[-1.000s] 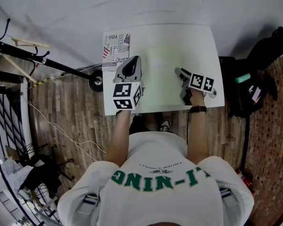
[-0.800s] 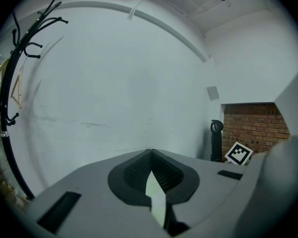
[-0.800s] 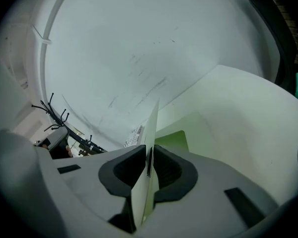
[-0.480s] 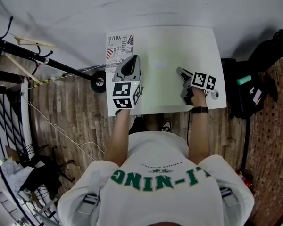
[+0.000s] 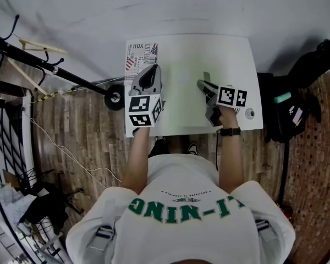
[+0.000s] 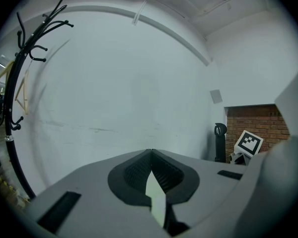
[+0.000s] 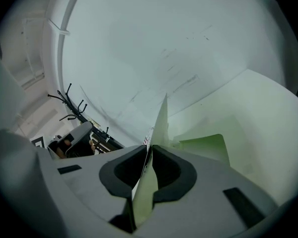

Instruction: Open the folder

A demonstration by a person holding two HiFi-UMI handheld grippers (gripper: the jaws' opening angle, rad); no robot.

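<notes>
A pale green folder [image 5: 181, 87] lies on the white table [image 5: 247, 54]. My left gripper [image 5: 153, 69] rests at the folder's left side. In the left gripper view my left gripper [image 6: 151, 155] is shut on a thin pale sheet of the folder [image 6: 157, 200]. My right gripper [image 5: 201, 84] is at the folder's right side. In the right gripper view my right gripper [image 7: 150, 148] is shut on the folder's cover [image 7: 162, 120], which stands up edge-on from the jaws. The folder's lower leaf [image 7: 206, 145] lies flat beyond.
A printed paper [image 5: 140, 54] lies at the table's back left corner. A small round object [image 5: 249, 113] sits near the right front edge. A black bag [image 5: 297, 109] stands on the wooden floor at right, a coat rack [image 5: 22, 48] at left.
My right gripper has shifted left and risen, and the cover's edge now stands up off the folder. The left gripper has stayed almost where it was.
</notes>
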